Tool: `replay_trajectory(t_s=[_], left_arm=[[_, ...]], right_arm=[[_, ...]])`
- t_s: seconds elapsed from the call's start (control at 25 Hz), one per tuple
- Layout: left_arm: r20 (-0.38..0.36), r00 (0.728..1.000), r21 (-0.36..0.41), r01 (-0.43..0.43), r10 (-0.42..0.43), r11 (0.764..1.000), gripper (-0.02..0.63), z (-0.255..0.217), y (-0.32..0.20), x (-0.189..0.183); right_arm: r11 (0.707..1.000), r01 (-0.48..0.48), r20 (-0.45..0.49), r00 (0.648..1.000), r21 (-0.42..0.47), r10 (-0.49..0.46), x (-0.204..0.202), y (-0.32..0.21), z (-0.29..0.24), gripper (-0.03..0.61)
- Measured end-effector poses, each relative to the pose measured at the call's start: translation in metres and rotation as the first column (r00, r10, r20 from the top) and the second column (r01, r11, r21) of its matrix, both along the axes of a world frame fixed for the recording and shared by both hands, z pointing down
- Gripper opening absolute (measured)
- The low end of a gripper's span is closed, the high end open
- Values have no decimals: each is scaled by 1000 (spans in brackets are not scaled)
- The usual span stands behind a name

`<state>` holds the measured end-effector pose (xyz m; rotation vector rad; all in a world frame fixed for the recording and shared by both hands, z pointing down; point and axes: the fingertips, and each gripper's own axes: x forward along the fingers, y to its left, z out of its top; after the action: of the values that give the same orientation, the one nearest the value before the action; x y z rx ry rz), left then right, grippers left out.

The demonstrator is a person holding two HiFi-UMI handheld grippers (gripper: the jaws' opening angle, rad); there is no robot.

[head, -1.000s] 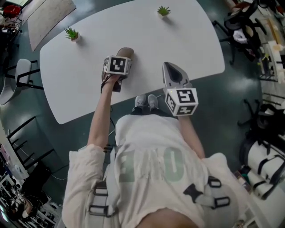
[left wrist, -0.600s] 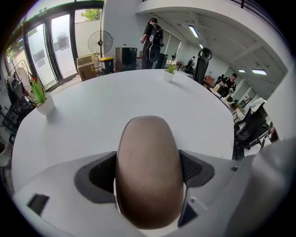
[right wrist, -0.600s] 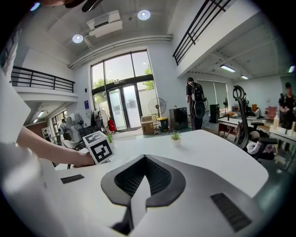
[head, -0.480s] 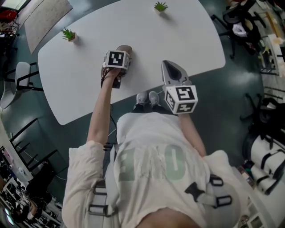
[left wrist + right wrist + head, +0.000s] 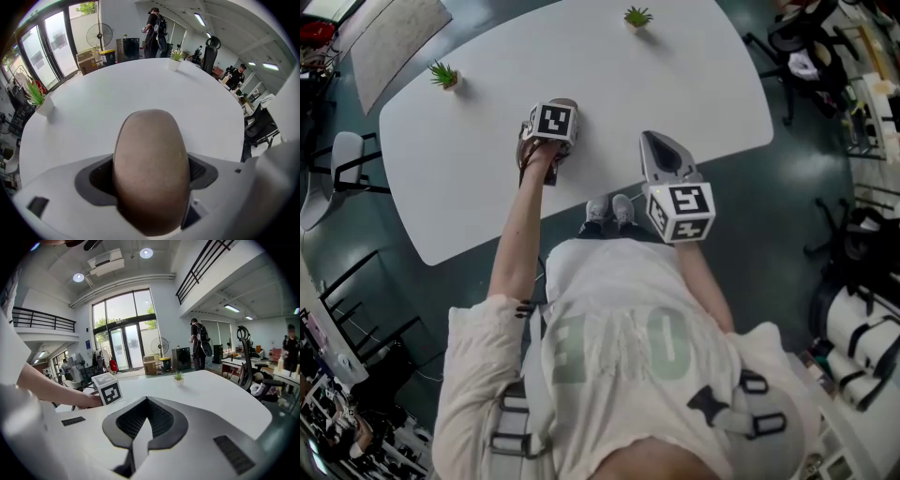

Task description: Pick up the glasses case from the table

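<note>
The brown oval glasses case [image 5: 151, 154] fills the middle of the left gripper view, clamped between the two grey jaws. My left gripper [image 5: 151, 174] is shut on it. In the head view the left gripper [image 5: 551, 126] is over the white table [image 5: 675, 84], and one end of the case [image 5: 567, 102] pokes out past the marker cube. I cannot tell whether the case touches the tabletop. My right gripper [image 5: 659, 150] hovers at the table's near edge, its jaws shut with nothing between them; its own view shows the right gripper [image 5: 145, 420] closed.
Two small potted plants stand on the table, one plant [image 5: 443, 74] at the far left and another plant [image 5: 637, 16] at the far edge. Office chairs [image 5: 806, 47] stand to the right, a chair [image 5: 347, 159] to the left. People [image 5: 154, 28] stand beyond the table.
The left gripper with the case has shifted a little forward over the table. The right gripper has stayed where it was.
</note>
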<state>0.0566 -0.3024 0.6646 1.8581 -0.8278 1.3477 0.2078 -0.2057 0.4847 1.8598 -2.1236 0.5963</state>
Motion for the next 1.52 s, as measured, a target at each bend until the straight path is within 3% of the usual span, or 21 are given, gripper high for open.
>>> replay_trajectory(t_s=[0.68,0.8,0.96,1.08,1.24,1.36,1.52], left_arm=[[6,1000,19,28,-28,999,390,-1,-3,-4],[-16,999,66,50,-49,997,389,-14,-12,-4],[-71,995,185,79,-67,979,388,-55,-38,-6],[-97,993,323,92,-63,942,390,-101,-63,-15],[-111,991,480,116,-71,870,388,-164,-77,-33],[-215,976,561,159,-43,812,388,-205,-76,-29],[-288,957,659,206,-10,724,388,-257,-63,-33]], right_arm=[[998,41,-18,999,36,-41,-5,-5,-12,2],[998,47,-24,999,48,-46,-4,-8,-18,2],[996,56,-36,998,63,-54,-3,-12,-22,2],[994,70,-44,997,82,-67,-7,-19,-29,2],[988,102,-58,994,120,-95,-15,-31,-44,2],[981,123,-71,991,152,-113,-21,-40,-56,2],[972,143,-79,988,184,-131,-27,-45,-72,2]])
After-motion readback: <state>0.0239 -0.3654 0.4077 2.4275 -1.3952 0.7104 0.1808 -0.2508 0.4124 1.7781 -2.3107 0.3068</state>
